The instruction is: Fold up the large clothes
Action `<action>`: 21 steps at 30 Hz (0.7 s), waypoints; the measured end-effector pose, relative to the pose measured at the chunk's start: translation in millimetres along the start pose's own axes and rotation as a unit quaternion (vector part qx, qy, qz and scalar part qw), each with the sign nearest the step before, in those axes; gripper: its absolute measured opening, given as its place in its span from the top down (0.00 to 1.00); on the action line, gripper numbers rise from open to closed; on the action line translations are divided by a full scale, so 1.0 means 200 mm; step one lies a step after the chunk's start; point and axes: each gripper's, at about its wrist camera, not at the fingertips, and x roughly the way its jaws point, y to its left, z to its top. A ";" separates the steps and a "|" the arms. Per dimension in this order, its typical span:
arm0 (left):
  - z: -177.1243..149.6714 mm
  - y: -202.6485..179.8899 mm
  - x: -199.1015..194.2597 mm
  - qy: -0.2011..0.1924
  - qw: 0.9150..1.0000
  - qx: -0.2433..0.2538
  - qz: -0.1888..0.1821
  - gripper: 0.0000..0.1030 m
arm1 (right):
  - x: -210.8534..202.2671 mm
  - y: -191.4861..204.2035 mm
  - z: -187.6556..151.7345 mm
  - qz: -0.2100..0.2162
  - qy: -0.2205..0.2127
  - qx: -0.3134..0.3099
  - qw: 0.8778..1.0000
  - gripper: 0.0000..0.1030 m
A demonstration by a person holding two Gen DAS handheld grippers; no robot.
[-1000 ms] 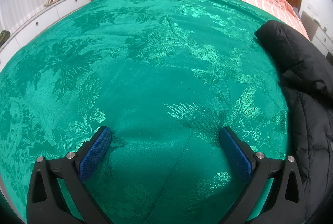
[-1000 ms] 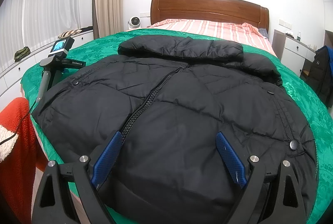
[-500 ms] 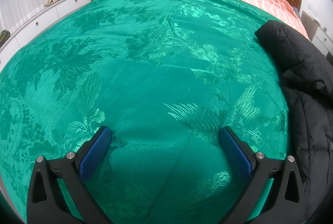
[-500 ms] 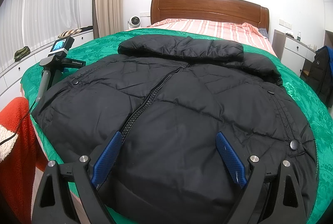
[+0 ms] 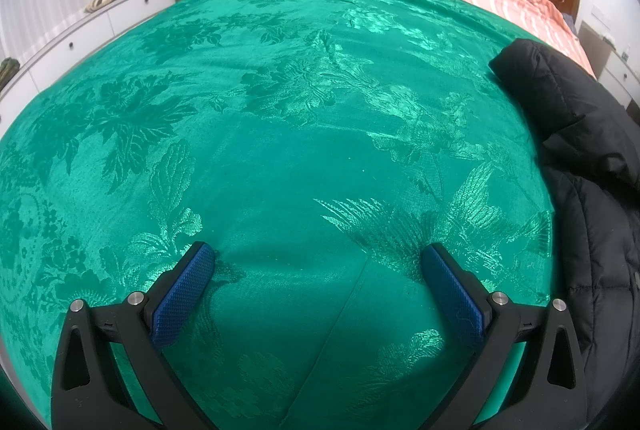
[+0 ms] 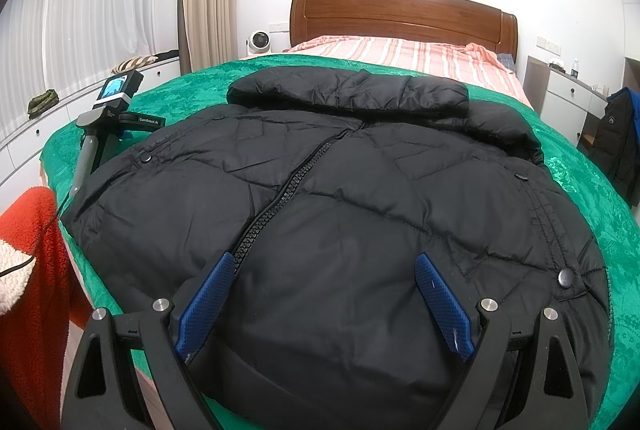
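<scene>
A black quilted puffer jacket [image 6: 360,190] lies front up and zipped on the green patterned bedspread [image 6: 188,86], collar towards the headboard. My right gripper [image 6: 324,262] hovers open over the jacket's lower hem, its blue pads [image 6: 204,302] apart with only the jacket's surface below them. In the left wrist view my left gripper [image 5: 316,254] stands open over bare bedspread [image 5: 280,130], with the jacket's edge [image 5: 580,150] to its right. The left gripper's body [image 6: 108,110] shows beside the jacket's left sleeve.
A wooden headboard [image 6: 400,14] and striped pink sheet [image 6: 400,54] lie beyond the jacket. White drawers [image 6: 24,142] run along the curtained window on the left. A red-sleeved arm [image 6: 32,270] is at the lower left. A nightstand [image 6: 568,98] and dark clothing [image 6: 620,146] stand on the right.
</scene>
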 end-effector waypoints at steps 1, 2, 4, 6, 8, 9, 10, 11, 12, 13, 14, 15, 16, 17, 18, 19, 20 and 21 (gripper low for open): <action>0.00 0.00 0.00 0.000 1.000 0.000 0.000 0.00 | 0.00 0.00 0.00 0.000 -0.001 0.000 1.000 0.11; 0.00 0.00 0.00 0.000 1.000 0.000 0.000 0.00 | 0.00 -0.01 0.00 -0.001 -0.002 0.001 1.000 0.11; 0.00 0.00 0.00 0.000 1.000 0.000 0.000 0.00 | -0.01 -0.01 0.00 -0.002 -0.003 0.005 1.000 0.11; 0.00 0.00 0.00 0.000 1.000 0.000 0.000 0.00 | -0.01 -0.03 0.00 -0.002 -0.005 0.011 1.000 0.11; 0.00 0.00 0.00 0.000 1.000 0.000 0.000 0.00 | -0.01 -0.03 0.01 -0.002 -0.004 0.016 1.000 0.11; 0.00 0.00 0.00 0.000 1.000 0.000 0.000 0.00 | -0.01 -0.03 0.00 -0.002 -0.003 0.017 1.000 0.11; 0.00 0.00 0.00 0.000 1.000 0.000 0.000 0.00 | 0.00 -0.03 0.01 -0.002 -0.002 0.016 1.000 0.11; 0.00 0.00 0.00 0.000 1.000 0.000 0.000 0.00 | 0.00 -0.03 0.00 -0.003 -0.002 0.013 1.000 0.11; 0.00 0.00 0.00 0.000 1.000 0.000 0.000 0.00 | 0.00 -0.02 0.00 -0.004 0.000 0.009 1.000 0.11; 0.00 0.00 0.00 0.000 1.000 0.000 0.000 0.00 | 0.00 -0.01 0.00 -0.005 0.000 0.007 1.000 0.11; 0.00 0.00 0.00 0.000 1.000 0.000 0.000 0.00 | 0.01 -0.01 0.00 -0.006 0.000 0.003 1.000 0.11; 0.00 0.00 0.00 0.000 1.000 0.000 0.000 0.00 | 0.01 0.00 0.00 -0.006 0.001 0.000 1.000 0.11; 0.00 0.00 0.00 0.000 1.000 0.000 0.000 0.00 | 0.01 0.01 0.00 -0.008 0.001 -0.003 1.000 0.11; 0.00 0.00 0.00 0.000 1.000 0.000 0.000 0.00 | 0.02 0.02 0.00 -0.009 0.002 -0.007 1.000 0.11; 0.00 0.00 0.00 0.000 1.000 0.000 0.000 0.00 | 0.02 0.02 0.00 -0.010 0.002 -0.010 1.000 0.11; 0.00 0.00 0.00 0.000 1.000 0.000 0.000 0.00 | 0.02 0.03 0.00 -0.010 0.002 -0.012 1.000 0.11; 0.00 0.00 0.00 0.000 1.000 0.000 0.000 0.00 | 0.02 0.03 0.00 -0.011 0.002 -0.014 1.000 0.11; 0.00 0.00 0.00 0.000 1.000 0.000 0.000 0.00 | 0.01 0.03 0.00 -0.011 0.001 -0.016 1.000 0.11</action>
